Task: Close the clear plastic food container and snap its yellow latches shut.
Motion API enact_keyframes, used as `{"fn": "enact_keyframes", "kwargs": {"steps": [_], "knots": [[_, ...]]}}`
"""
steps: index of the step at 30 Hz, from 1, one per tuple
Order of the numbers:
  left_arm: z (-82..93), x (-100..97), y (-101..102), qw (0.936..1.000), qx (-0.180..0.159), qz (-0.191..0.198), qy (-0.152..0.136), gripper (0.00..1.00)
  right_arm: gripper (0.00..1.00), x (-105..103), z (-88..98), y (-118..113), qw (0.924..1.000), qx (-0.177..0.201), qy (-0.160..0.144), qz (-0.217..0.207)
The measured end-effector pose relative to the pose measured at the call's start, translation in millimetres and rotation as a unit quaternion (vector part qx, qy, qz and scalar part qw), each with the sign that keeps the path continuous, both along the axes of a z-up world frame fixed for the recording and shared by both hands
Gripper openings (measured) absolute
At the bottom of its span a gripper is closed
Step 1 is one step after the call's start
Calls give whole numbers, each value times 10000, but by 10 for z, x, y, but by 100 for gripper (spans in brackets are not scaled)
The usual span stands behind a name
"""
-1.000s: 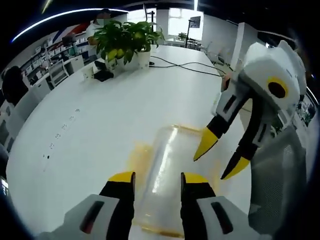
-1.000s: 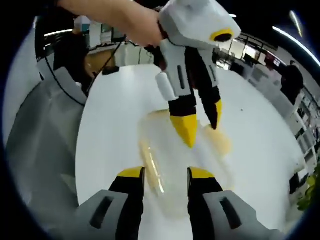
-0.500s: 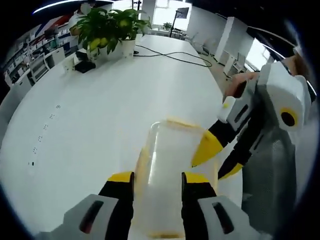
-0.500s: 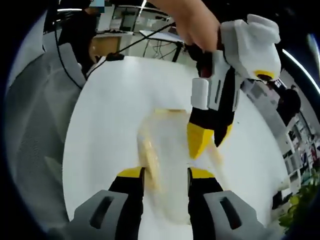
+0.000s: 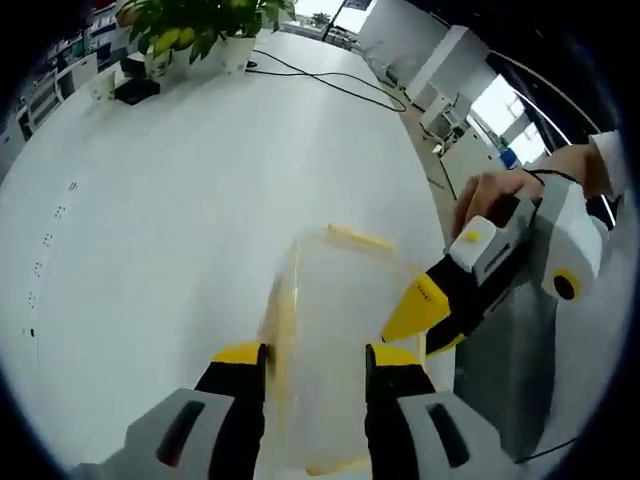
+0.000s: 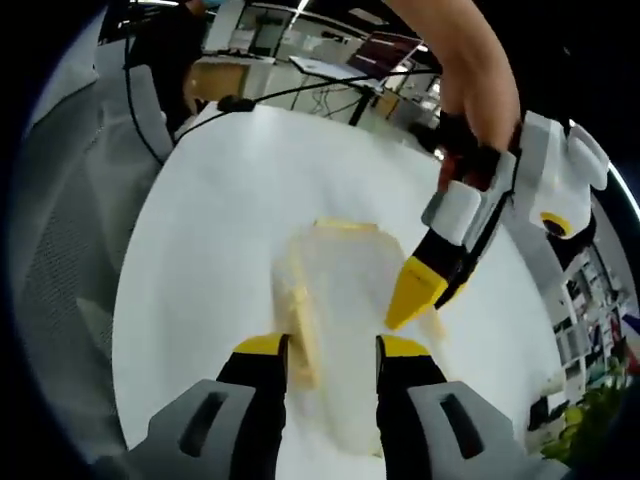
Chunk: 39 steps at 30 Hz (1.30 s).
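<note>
Left gripper view, left to right: one potted plant [image 5: 195, 28] stands at the far end of the white table [image 5: 150, 220], with one black cable [image 5: 330, 82] trailing across the table beside it. One clear food container [image 5: 335, 340] lies on the table directly ahead of the left gripper [image 5: 315, 362]. The jaws are spread, one tip on each side of the container's near part; contact with its walls cannot be determined. A yellow latch [image 5: 283, 330] runs along the container's left side and a second yellow strip [image 5: 358, 238] shows at its far edge. At right, the right gripper [image 5: 425, 318], held in a hand [image 5: 490, 195], points its yellow tips at the container's right edge.

Right gripper view, left to right: one grey mesh chair [image 6: 70, 260] stands beside the table [image 6: 200, 250]. The same container [image 6: 345, 300] lies between the spread jaws of the right gripper [image 6: 330, 350], with a yellow latch [image 6: 300, 325] close to the left tip. The left gripper [image 6: 420, 290] enters from the right, its yellow tips at the container's right edge; whether they touch it cannot be determined.
</note>
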<state>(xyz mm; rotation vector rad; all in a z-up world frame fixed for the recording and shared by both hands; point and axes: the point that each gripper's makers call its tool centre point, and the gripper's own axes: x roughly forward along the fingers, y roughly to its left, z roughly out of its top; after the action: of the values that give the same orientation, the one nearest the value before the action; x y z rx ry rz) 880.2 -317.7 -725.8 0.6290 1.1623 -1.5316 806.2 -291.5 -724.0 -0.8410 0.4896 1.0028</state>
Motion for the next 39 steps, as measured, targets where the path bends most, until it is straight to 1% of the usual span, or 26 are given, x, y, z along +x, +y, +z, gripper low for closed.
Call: {"fn": "enact_keyframes", "kwargs": {"steps": [1,2,6,9,15,20,21,22,23,24,25,26,30,39], "knots": [[-10,-5,-9,10000,27,16,52,34,31,-1,-4,1,10000,-11,-29,-13],[-9,-1,-9,9999,67,-58,76,34,31,0,-7,2,10000,-32,-89,-20],[-9,17,-6,9996,169,-214,94,33,30,2,-14,4,9998,-84,-171,2],[-16,-25,17,9991,246,-292,170,33,29,7,-11,0,9998,-105,-169,1],[-15,-58,14,9987,331,-327,210,32,29,13,-12,-4,9997,-131,-184,11],[-31,-63,6,9982,418,-359,241,32,28,20,-16,1,9997,-138,-196,5],[-39,-47,-3,9982,417,-358,253,31,26,19,-16,-1,9997,-143,-194,1],[-50,-56,8,9980,437,-346,303,31,26,44,22,108,9996,-46,-269,122],[-54,-51,7,9980,416,-346,328,31,26,55,25,76,9996,-95,-265,41],[-69,-85,14,9973,430,-422,415,29,25,46,3,54,9998,-102,-194,19],[-62,-84,-32,9983,366,-223,401,29,25,31,-6,21,9998,-46,-188,-24],[-56,-95,-28,9978,409,-337,388,29,25,3,-10,-18,9997,-63,-222,-4],[-52,-128,-49,9972,510,-429,350,29,25,26,-28,3,9997,-110,-194,-25],[-52,-139,-21,9975,479,-383,363,29,25,21,-29,-8,9997,-128,-199,-47]]}}
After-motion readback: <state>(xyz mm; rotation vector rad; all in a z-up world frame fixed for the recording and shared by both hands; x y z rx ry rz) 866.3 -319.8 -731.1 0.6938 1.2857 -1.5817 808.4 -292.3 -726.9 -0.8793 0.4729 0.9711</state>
